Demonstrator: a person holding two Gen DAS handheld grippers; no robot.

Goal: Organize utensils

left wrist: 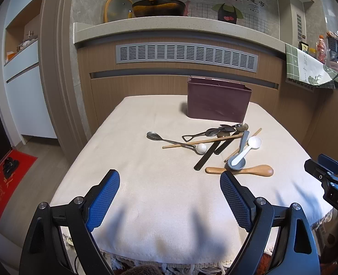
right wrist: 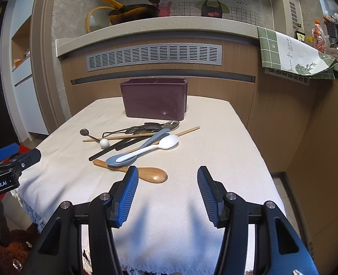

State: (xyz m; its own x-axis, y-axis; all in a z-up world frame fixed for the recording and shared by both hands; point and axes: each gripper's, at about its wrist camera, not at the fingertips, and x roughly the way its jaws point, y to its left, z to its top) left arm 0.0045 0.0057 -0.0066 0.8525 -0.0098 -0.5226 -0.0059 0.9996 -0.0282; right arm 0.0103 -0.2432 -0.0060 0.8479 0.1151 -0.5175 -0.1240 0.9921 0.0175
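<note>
Left wrist view: we log the left gripper (left wrist: pixel 170 178) at lower centre, jaws spread wide, holding nothing.
Right wrist view: we log the right gripper (right wrist: pixel 167 175) at lower centre, jaws likewise apart and empty.
Table (right wrist: pixel 214 137): cloth-covered, filling mid-frame.
Box (right wrist: pixel 155 98): dark purple, upright, upper centre of the cloth.
Utensil pile: we find it centre frame, just below the box.
Wooden spoon (right wrist: pixel 154 174): lowest of the pile, beside the right gripper's left finger.
Blue spoon (right wrist: pixel 120 160): overlapping the wooden one.
White spoon (right wrist: pixel 166 142): lying across the blue one.
Chopsticks (left wrist: pixel 205 140): crossing under the metal spoons.
Ball-ended spoon (left wrist: pixel 175 142): left edge of the pile.
</note>
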